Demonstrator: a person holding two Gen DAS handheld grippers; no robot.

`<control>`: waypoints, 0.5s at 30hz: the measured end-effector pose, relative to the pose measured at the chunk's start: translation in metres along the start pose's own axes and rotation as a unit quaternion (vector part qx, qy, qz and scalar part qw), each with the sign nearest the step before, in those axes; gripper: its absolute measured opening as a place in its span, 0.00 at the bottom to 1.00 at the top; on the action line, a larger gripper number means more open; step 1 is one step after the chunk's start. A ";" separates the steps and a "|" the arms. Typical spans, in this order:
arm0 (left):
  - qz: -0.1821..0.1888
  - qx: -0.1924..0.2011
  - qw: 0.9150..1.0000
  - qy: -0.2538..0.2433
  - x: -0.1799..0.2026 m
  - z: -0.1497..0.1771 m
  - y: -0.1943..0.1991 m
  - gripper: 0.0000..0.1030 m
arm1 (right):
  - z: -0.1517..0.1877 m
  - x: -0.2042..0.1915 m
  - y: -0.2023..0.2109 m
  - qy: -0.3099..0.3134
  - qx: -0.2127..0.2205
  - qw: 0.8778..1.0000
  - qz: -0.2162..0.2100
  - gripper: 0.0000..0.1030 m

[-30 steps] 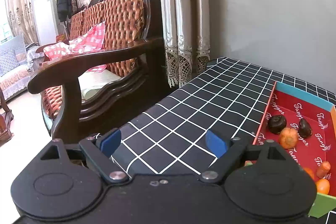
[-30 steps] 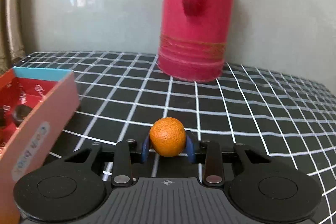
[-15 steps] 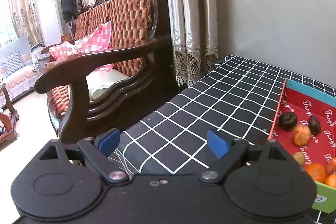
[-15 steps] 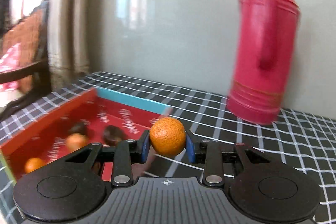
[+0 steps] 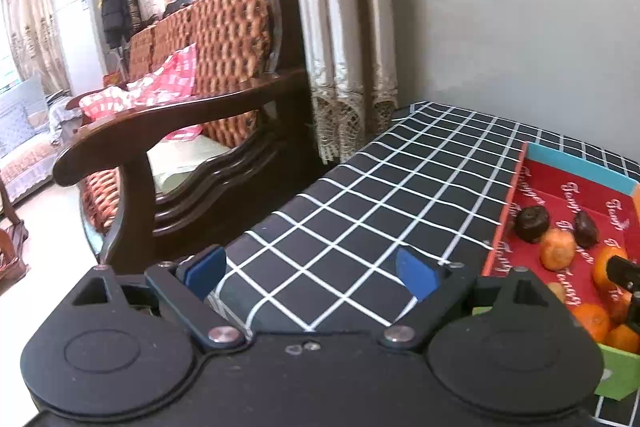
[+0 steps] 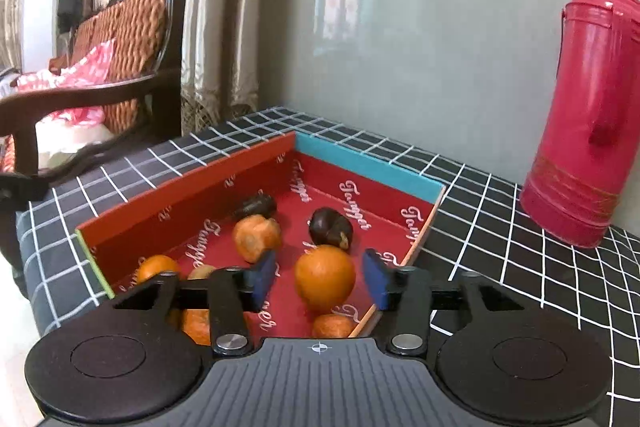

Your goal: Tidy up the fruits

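A shallow red box with a blue far wall sits on the black checked tablecloth. It holds several orange tangerines and two dark brown fruits. My right gripper is open over the box's near right part. An orange tangerine sits between its blue pads, with a gap on each side. My left gripper is open and empty over the cloth, left of the box. The right gripper's tip shows at that view's right edge.
A tall pink thermos stands on the cloth right of the box, by the wall. A dark wooden sofa stands off the table's left edge. Curtains hang behind it.
My right gripper swung left from the thermos side to over the box and opened, letting go of the tangerine. The left gripper shifted only slightly.
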State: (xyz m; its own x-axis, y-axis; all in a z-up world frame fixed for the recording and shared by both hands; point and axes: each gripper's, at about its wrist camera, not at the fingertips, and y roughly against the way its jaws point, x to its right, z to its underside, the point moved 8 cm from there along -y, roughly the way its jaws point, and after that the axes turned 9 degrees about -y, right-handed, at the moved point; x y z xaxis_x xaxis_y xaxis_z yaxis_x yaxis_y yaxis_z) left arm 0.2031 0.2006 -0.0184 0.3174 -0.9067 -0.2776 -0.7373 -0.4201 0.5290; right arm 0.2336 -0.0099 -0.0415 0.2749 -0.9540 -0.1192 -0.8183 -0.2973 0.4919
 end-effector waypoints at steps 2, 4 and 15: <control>0.007 0.006 1.000 -0.009 0.010 -0.002 0.003 0.85 | -0.004 0.003 0.012 -0.009 0.011 1.000 0.004 0.70; 0.025 0.012 0.999 -0.018 0.023 -0.005 0.008 0.85 | -0.007 0.008 0.026 -0.020 0.018 0.999 0.019 0.84; 0.135 0.063 0.984 -0.096 0.086 0.011 0.112 0.94 | 0.019 0.069 0.153 -0.178 -0.023 0.971 0.157 1.00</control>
State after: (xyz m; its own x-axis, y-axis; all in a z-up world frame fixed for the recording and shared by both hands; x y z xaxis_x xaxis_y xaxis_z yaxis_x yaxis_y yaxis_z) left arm 0.1417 0.0760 0.0081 -0.0105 -0.9560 -0.2931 -0.8508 -0.1454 0.5049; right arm 0.1182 -0.1216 0.0095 -0.1825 -0.9525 -0.2439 -0.8082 0.0041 0.5888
